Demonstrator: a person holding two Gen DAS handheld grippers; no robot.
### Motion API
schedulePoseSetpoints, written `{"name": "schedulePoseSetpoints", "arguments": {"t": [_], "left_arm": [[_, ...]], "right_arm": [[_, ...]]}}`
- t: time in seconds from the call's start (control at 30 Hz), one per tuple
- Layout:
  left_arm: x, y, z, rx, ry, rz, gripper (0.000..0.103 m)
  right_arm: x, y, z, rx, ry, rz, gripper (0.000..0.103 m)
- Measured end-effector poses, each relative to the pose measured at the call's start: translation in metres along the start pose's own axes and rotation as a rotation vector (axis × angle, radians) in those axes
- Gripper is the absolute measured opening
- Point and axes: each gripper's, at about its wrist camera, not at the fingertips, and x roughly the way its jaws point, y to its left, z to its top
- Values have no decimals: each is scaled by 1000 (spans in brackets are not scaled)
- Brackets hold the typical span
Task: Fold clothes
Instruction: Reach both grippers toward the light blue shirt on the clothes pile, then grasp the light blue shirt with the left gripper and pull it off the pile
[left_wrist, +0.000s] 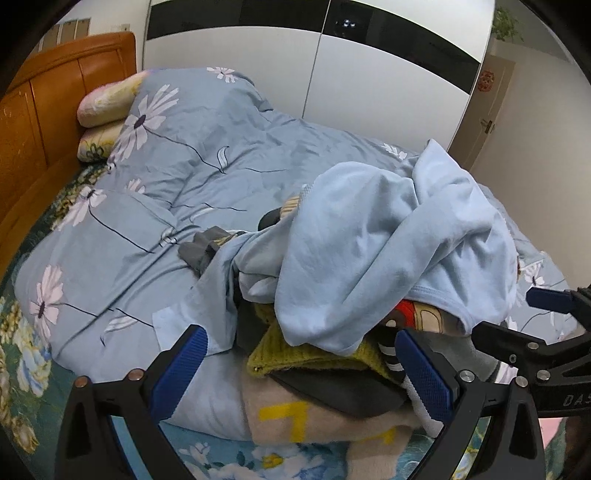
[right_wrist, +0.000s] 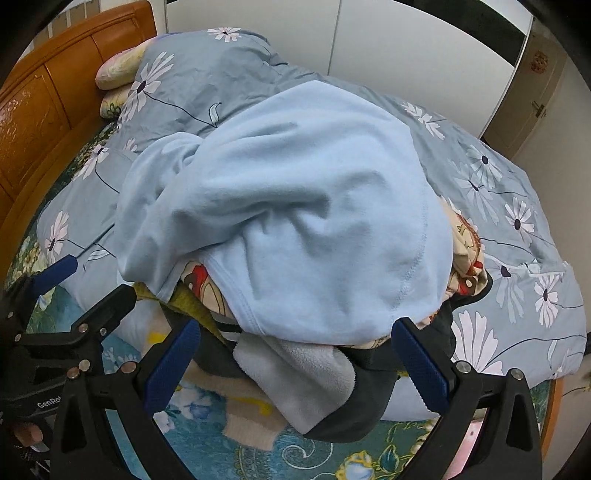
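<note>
A pale blue garment (right_wrist: 288, 206) lay crumpled on top of a pile of clothes (left_wrist: 317, 354) at the near edge of the bed (left_wrist: 122, 206). It was bunched too much to tell its long axis or which way it pointed. The left gripper (left_wrist: 306, 365) and right gripper (right_wrist: 295, 362) both hovered with fingers apart, holding nothing.

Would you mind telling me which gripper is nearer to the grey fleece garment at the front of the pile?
Right. The right gripper brackets the grey fleece garment between its open fingers. The left gripper sits further left, facing the mustard knit.
</note>
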Motion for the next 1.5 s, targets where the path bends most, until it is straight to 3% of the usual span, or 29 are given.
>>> {"name": "schedulePoseSetpoints", "arguments": {"t": [0.3, 0.67, 0.8, 0.93, 1.0, 1.03, 1.07, 1.1, 1.23, 1.5], "left_arm": [[-8, -4, 1, -11, 12, -2, 103], [-26, -19, 14, 16, -4, 13, 102], [-21, -43, 34, 84, -16, 10, 102], [-9, -82, 56, 217, -33, -5, 97], [3, -101, 62, 289, -6, 17, 86], [11, -108, 64, 315, 19, 33, 70], [20, -114, 66, 338, 46, 51, 47], [23, -116, 67, 335, 65, 49, 37], [19, -116, 74, 299, 90, 16, 12], [-94, -136, 124, 260, -104, -175, 7]], "right_arm": [[-9, 4, -1, 0, -17, 1, 103], [-49, 5, -2, 0, -5, 2, 103], [-66, -9, -15, 39, -32, -9, 103], [-80, -28, -36, 56, -14, -21, 103], [-84, -37, -56, 69, -8, -60, 103], [-86, -43, -64, 81, -5, -66, 103], [-88, -48, -72, 94, -2, -70, 103], [-89, -54, -80, 107, 1, -75, 103], [-104, -78, -103, 144, 27, -90, 103], [-129, -112, -138, 253, 48, -64, 103]]}}
